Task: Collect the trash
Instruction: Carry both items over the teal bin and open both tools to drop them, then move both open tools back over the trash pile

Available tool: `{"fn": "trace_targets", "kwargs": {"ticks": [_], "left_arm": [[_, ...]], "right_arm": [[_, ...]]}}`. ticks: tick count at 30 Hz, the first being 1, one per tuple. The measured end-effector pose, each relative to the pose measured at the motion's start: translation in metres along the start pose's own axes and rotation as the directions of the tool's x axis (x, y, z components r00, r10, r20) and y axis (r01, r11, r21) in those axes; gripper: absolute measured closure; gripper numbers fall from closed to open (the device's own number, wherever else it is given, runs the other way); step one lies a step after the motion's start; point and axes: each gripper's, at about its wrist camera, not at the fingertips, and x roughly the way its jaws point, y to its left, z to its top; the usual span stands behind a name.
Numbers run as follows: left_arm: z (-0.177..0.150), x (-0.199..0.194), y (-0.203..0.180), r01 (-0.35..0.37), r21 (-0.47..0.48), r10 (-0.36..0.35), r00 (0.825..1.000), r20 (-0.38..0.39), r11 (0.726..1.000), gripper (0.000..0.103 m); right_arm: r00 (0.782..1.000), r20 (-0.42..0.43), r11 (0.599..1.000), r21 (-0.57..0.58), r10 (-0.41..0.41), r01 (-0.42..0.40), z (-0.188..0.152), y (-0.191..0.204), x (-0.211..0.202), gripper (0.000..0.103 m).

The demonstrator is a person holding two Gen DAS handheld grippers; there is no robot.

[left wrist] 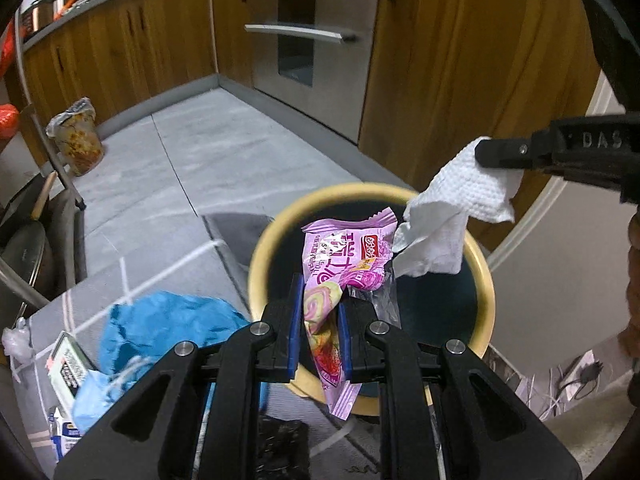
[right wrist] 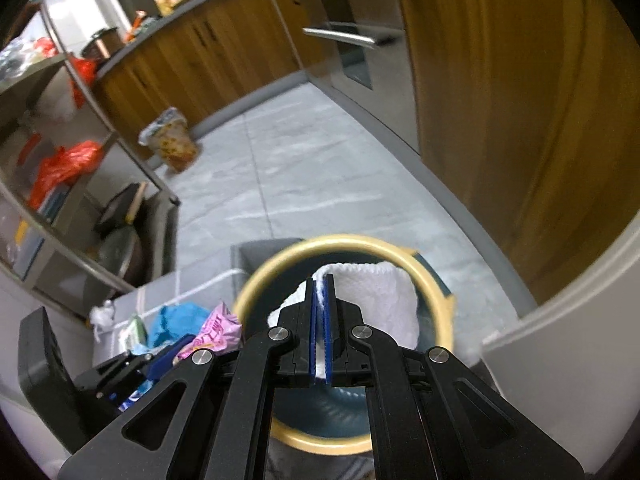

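Both loads hang over the bin [left wrist: 486, 276], left gripper [left wrist: 319, 320] pinching the pink wrapper [left wrist: 344, 256], right gripper [right wrist: 320, 312] clamping the white tissue [right wrist: 384, 292], while blue litter [left wrist: 168, 324] lower left, seemingly crumpled paper, awaits.

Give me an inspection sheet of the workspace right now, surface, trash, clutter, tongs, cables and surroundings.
Surface: grey cloth with white lines, below the tongs.
Job's things: bin with a yellow rim, open; pink wrapper and white tissue both held above its mouth.
Clutter: blue crumpled paper, a small box and a white wad on the cloth left of the bin.
Tongs: left tongs shut on the wrapper; right tongs shut on the tissue.
Cables: a dark cable at lower right in the left view.
Surroundings: wooden cabinets, steel drawer handles, grey tiled floor, a printed bag on it, a metal rack with red bags.
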Motion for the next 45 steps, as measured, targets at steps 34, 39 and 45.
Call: {"fn": "trace_targets", "kwargs": {"ticks": [34, 39, 45], "left_arm": [[-0.007, 0.01, 0.0, -0.021, 0.002, 0.021, 1.0, -0.012, 1.0, 0.044], [-0.008, -0.001, 0.004, -0.038, 0.006, 0.038, 0.999, -0.004, 0.999, 0.043], [-0.015, -0.028, 0.016, -0.06, -0.001, 0.06, 0.998, 0.025, 0.998, 0.041]], "right_arm": [[0.998, -0.048, 0.997, 0.07, -0.027, 0.03, -0.004, -0.02, 0.01, 0.068], [0.999, -0.042, 0.998, 0.061, -0.027, 0.03, -0.006, -0.014, 0.006, 0.065], [0.999, -0.023, 0.999, 0.045, -0.023, 0.024, -0.012, -0.002, -0.003, 0.048]]}}
